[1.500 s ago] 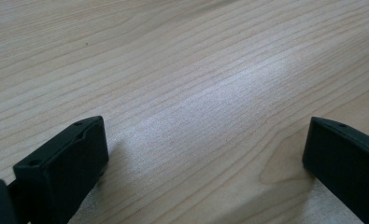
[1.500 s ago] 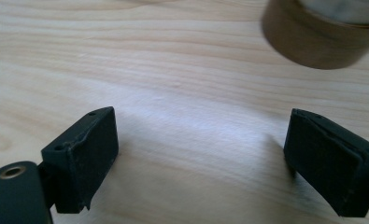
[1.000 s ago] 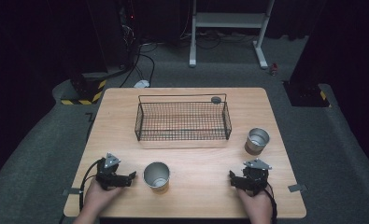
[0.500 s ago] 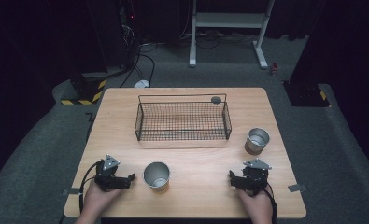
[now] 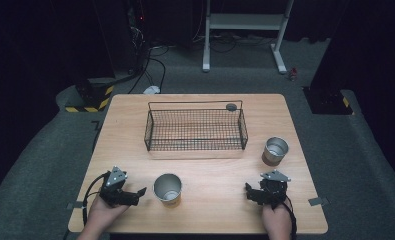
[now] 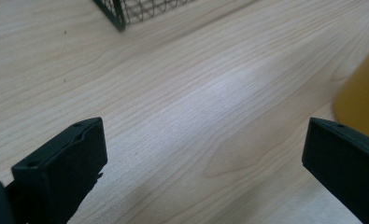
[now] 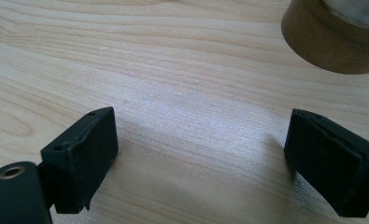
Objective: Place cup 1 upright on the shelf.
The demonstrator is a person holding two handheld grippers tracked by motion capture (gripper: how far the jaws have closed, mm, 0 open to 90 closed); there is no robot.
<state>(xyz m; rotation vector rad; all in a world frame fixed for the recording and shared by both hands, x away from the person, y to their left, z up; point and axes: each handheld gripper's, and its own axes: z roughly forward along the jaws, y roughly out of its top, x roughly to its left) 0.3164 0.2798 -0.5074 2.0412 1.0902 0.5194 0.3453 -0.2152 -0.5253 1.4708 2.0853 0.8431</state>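
The left gripper (image 5: 141, 191) rested near the tabletop's (image 5: 210, 210) front left corner with its jaws spread wide and empty, just beside the gold cup (image 5: 167, 187) standing upright by the front edge. The right gripper (image 5: 249, 191), near the front right corner, was likewise released and empty, with the second cup (image 5: 275, 150) upright near the right edge, beside the wire basket (image 5: 195, 131).

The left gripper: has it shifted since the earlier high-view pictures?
Yes. The left gripper has turned right towards the near metal cup, narrowing their gap.
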